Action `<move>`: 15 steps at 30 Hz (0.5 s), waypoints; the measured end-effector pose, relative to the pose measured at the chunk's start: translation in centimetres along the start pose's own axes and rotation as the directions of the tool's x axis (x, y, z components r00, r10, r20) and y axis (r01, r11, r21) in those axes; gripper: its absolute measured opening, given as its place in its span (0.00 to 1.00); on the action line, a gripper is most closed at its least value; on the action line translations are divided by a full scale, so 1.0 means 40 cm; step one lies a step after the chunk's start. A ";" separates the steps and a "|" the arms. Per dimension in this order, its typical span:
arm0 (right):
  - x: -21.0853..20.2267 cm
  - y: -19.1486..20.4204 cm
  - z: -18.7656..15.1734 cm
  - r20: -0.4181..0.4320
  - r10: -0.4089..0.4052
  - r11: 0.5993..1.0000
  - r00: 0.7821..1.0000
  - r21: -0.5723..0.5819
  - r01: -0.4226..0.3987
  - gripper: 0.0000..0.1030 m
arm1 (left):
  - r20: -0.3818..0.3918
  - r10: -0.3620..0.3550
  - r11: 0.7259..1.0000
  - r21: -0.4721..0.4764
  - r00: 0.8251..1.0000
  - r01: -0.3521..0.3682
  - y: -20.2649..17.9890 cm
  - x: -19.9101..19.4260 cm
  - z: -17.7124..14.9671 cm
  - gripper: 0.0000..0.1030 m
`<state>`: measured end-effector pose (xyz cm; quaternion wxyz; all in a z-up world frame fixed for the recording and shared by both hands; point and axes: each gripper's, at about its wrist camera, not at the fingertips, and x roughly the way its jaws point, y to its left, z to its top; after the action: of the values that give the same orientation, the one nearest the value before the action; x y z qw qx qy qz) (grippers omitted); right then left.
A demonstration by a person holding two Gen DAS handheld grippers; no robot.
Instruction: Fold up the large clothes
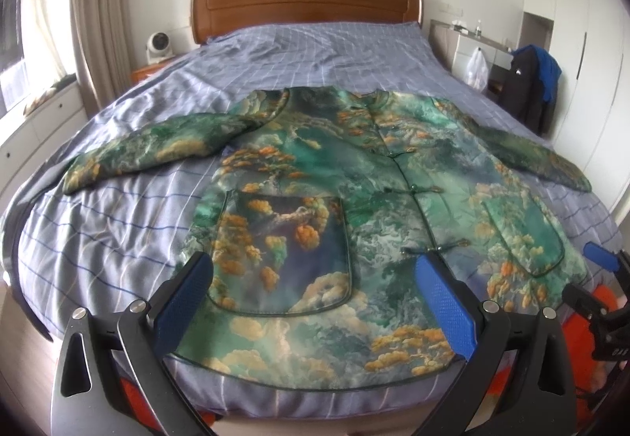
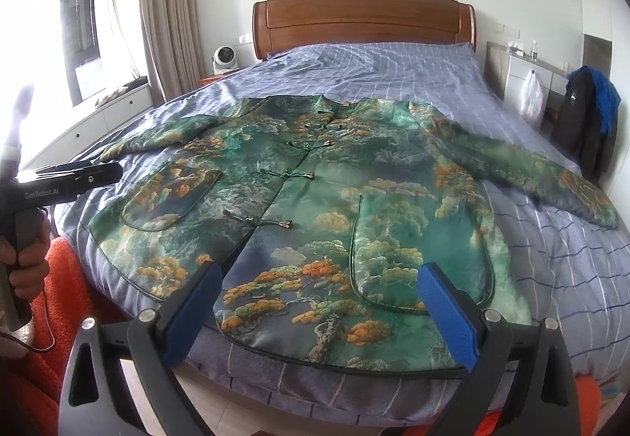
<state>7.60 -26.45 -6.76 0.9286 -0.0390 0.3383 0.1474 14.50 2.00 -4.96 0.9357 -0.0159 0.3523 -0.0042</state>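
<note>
A green padded jacket with orange tree print lies face up on the bed, buttoned, both sleeves spread sideways. Its hem runs along the bed's near edge. My left gripper hovers open over the left pocket and hem, holding nothing. My right gripper hovers open over the right pocket and hem, also holding nothing. In the right wrist view the left gripper shows at the left edge, held by a hand. The right gripper shows at the right edge of the left wrist view.
The bed has a blue checked cover and a wooden headboard. A small white fan stands at the left. Dark and blue clothes hang at the right beside a white cabinet. The person's orange garment fills the near corner.
</note>
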 end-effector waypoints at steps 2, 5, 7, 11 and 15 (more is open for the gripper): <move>0.002 -0.002 -0.001 -0.004 0.002 1.000 1.000 0.005 -0.002 0.96 | 0.000 0.006 1.000 0.006 1.000 -0.006 -0.003 0.000 -0.001 0.99; 0.002 -0.004 -0.002 -0.004 0.006 1.000 1.000 0.011 -0.006 0.96 | -0.001 0.006 1.000 0.007 1.000 -0.006 -0.005 -0.001 0.000 0.99; 0.002 -0.003 -0.002 -0.004 0.008 1.000 1.000 0.010 -0.008 0.96 | -0.001 0.006 1.000 0.006 1.000 -0.006 -0.004 -0.001 -0.001 0.99; 0.002 0.000 -0.002 -0.005 0.018 1.000 1.000 0.009 -0.018 0.96 | -0.008 0.013 1.000 0.009 1.000 -0.013 -0.005 0.000 -0.003 0.99; 0.002 0.003 -0.003 -0.005 0.019 1.000 1.000 0.009 -0.019 0.96 | -0.012 0.015 1.000 0.010 1.000 -0.015 -0.005 0.002 -0.003 0.99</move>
<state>7.53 -26.36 -6.90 0.9265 -0.0318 0.3415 0.1547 14.46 1.80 -5.08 0.9337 -0.0087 0.3578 0.0010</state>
